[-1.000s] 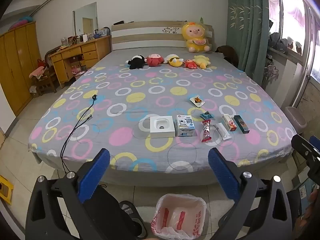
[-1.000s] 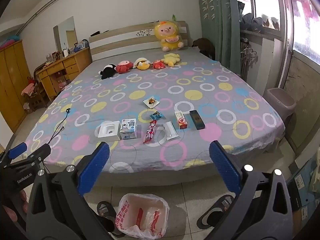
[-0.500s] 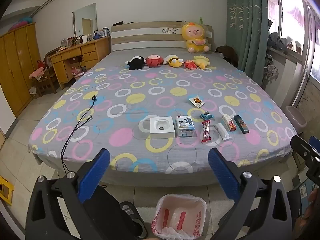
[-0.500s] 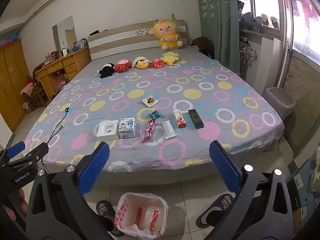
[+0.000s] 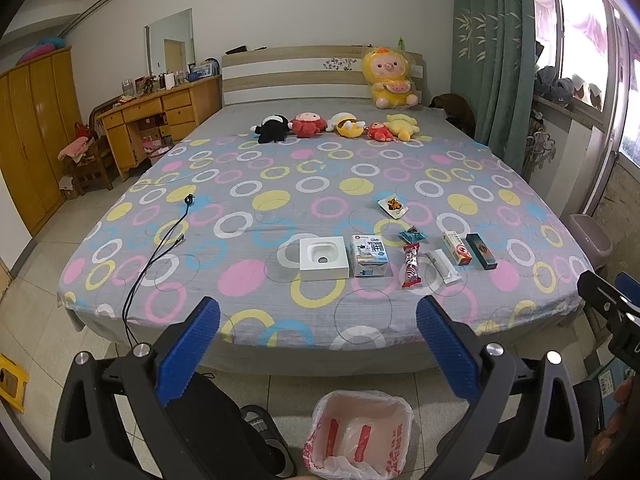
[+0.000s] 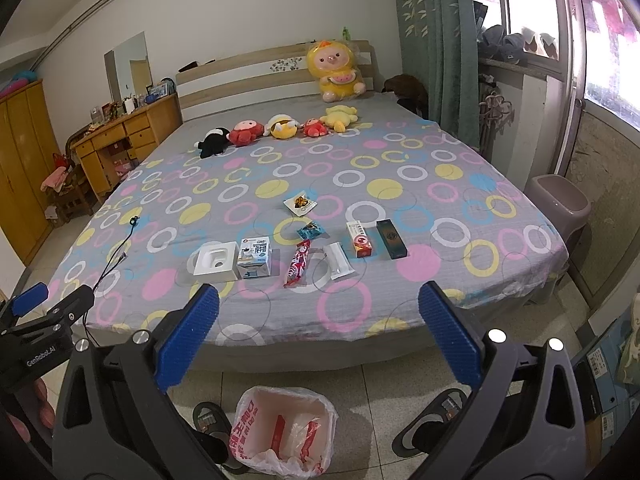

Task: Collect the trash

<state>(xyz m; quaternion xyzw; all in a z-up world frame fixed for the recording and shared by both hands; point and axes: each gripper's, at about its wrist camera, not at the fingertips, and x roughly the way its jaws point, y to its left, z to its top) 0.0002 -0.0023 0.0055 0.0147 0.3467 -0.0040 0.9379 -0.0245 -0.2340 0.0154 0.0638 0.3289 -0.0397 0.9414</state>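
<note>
Trash lies in a row near the bed's front edge: a white tray box [image 5: 324, 258] [image 6: 216, 262], a milk carton [image 5: 369, 256] [image 6: 254, 262], a red candy wrapper [image 5: 411, 266] [image 6: 298, 263], a white wrapper [image 5: 442, 266] [image 6: 338, 260], a red-white box [image 5: 456, 247] [image 6: 359, 239], a dark box [image 5: 481, 251] [image 6: 391, 239], a blue wrapper [image 5: 412, 235] [image 6: 311, 231] and a small packet [image 5: 394, 206] [image 6: 301, 203]. A bin lined with a pink-white bag [image 5: 360, 434] [image 6: 282, 428] stands on the floor below. My left gripper [image 5: 318, 344] and right gripper [image 6: 318, 338] are open and empty, short of the bed.
Several plush toys [image 5: 336, 126] line the bed's far end. A black cable [image 5: 160, 248] lies on the bed's left part. A purple bin [image 6: 558, 204] stands right of the bed, a wooden desk [image 5: 160, 120] to the left. Slippered feet [image 6: 436, 424] stand by the lined bin.
Both views have shifted only slightly; the right gripper drifted a little back and left. Nothing on the bed moved and both grippers stayed open.
</note>
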